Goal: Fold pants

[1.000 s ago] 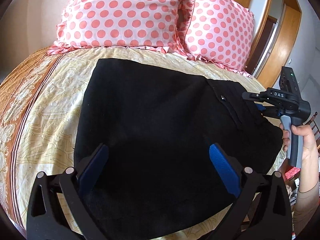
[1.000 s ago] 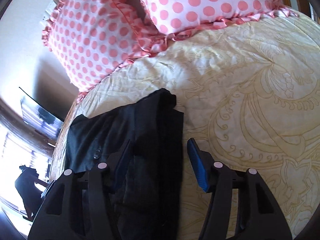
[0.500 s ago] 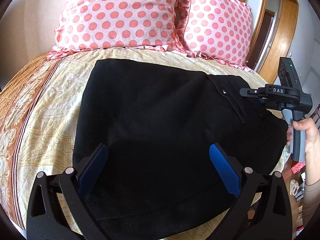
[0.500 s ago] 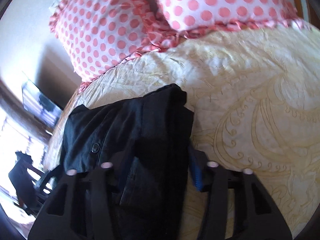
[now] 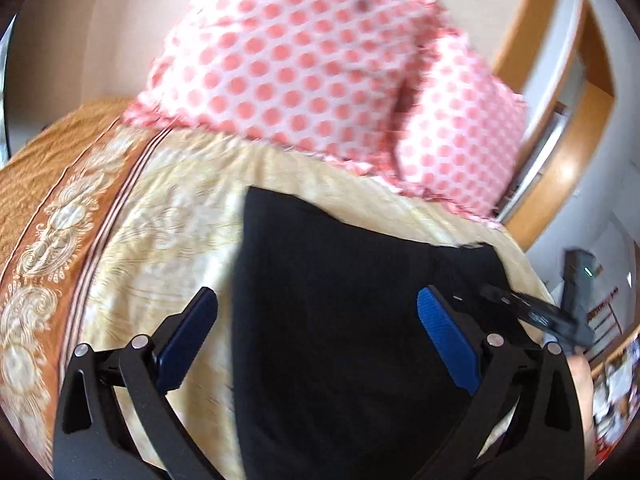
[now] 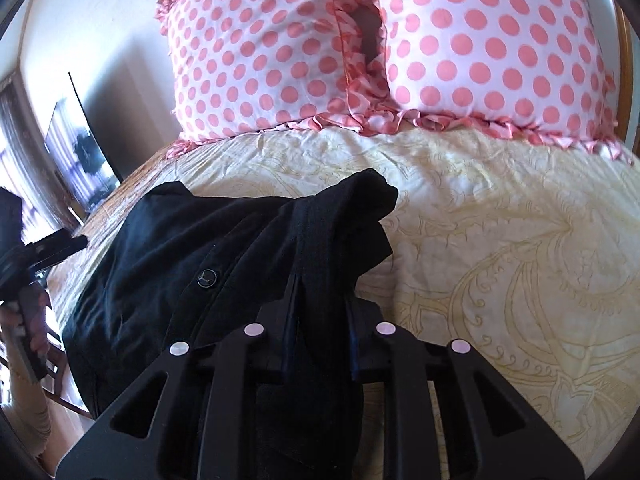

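Observation:
The black pants (image 5: 344, 320) lie folded on the cream patterned bedspread (image 5: 168, 232). My left gripper (image 5: 316, 340) is open, its blue pads straddling the pants' left part just above the cloth. In the right wrist view my right gripper (image 6: 318, 332) is shut on the waistband end of the pants (image 6: 240, 248), with bunched cloth rising ahead of the jaws and a button (image 6: 206, 278) showing. The right gripper also shows at the right edge of the left wrist view (image 5: 532, 312). The left gripper shows at the left edge of the right wrist view (image 6: 48, 248).
Two pink polka-dot pillows (image 6: 360, 48) stand at the head of the bed. A brown patterned border (image 5: 48, 248) runs along the bed's left side. A wooden door frame (image 5: 568, 136) is at the right. A dark screen (image 6: 80, 152) stands beside the bed.
My right gripper closed on the waistband end of the pants. My left gripper swung left, so the pants sit more to its right, and the view is motion-blurred.

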Motion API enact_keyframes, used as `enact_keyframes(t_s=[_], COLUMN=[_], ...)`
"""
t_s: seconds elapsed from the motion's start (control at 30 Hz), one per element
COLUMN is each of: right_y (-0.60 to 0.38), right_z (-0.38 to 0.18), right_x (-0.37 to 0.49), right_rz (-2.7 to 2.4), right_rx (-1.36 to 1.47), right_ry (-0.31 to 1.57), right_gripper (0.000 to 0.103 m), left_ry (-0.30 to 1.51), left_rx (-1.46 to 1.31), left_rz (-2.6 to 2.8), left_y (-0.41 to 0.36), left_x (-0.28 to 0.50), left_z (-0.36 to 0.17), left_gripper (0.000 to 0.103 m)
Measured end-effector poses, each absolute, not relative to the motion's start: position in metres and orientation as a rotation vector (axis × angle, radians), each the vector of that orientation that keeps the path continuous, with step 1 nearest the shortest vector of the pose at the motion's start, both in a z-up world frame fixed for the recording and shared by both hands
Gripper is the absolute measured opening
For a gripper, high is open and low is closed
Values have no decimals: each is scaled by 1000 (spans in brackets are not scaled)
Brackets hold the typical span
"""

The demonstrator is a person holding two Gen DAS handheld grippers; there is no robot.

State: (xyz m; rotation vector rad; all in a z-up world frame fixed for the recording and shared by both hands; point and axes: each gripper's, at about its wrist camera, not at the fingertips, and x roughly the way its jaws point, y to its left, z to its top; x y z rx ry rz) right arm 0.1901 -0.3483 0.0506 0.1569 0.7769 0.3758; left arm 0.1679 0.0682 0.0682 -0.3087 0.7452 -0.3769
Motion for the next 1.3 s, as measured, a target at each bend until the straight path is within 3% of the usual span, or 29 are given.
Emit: enact_keyframes(t_s=[0.17,0.27,0.4,0.47,0.53,0.63,1.13,1.3], right_y=[-348,-350,-353,-355,-357,-358,-350,-340], right_z=[51,50,47,46,46,49,76,47], right_x=[190,190,192,193,193,194,267,300], right_rz=[375,378,387,390,395,404,385,244], right_rx=[160,175,213,233,249,278,329,289], right_ry=[779,784,796,797,787,771,667,797], right_gripper=[21,21,21,21,20,19,16,16], left_ry=[922,954,957,955,948,917,742,843], left_rx=[-444,-448,-446,-441,-421,-407,-298,-269], left_rz=[-453,-468,-453,-432,-389,-400,-337,-263], left_y=[79,75,73,75,76,76,57,55], left_x=[206,214,219,221,223,224,280,313], left_z=[44,34,28,27,27,32,85,60], left_gripper=[88,84,70,59,22,5,3,4])
